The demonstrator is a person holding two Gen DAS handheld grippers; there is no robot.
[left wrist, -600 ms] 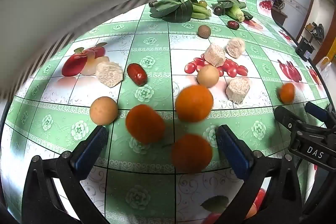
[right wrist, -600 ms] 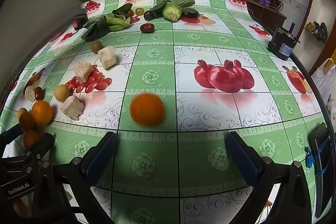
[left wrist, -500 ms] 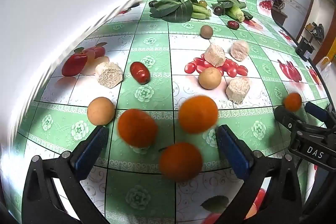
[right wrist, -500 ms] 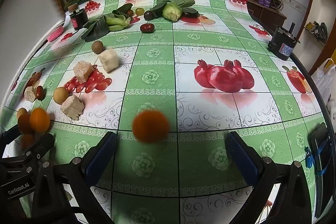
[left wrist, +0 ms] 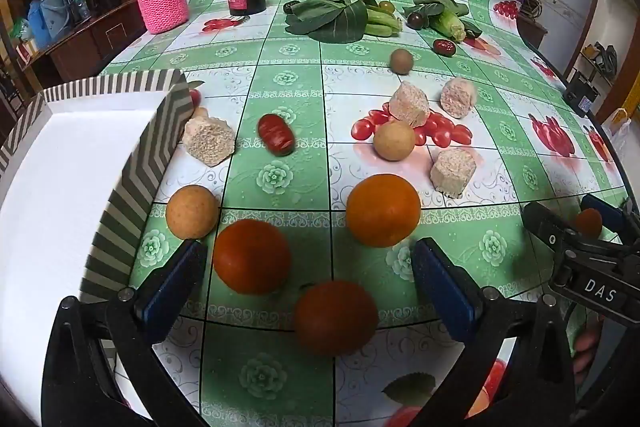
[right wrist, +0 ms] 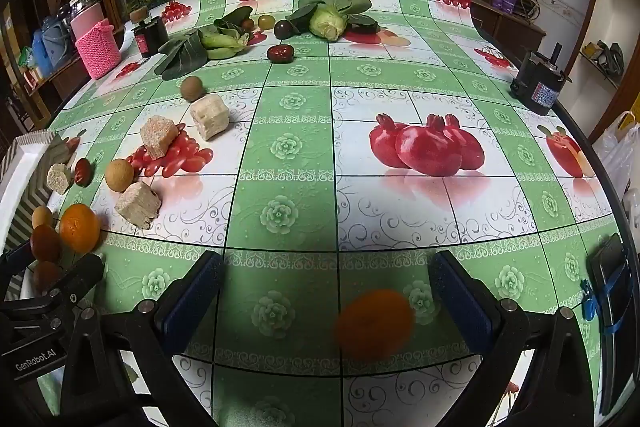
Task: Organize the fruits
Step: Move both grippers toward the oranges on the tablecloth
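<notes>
Both my tongs are wide open and hold nothing: the left tongs (left wrist: 308,283) hang over three oranges on the table (left wrist: 288,83), with the darkest orange (left wrist: 336,317) right between the blue pads. The striped box (left wrist: 136,163) sits just to the left. I think I should drop low, centre on that orange, and squeeze gently so it can't roll away, while the right tongs (right wrist: 326,301) wait over a blurry orange (right wrist: 374,325)
</notes>
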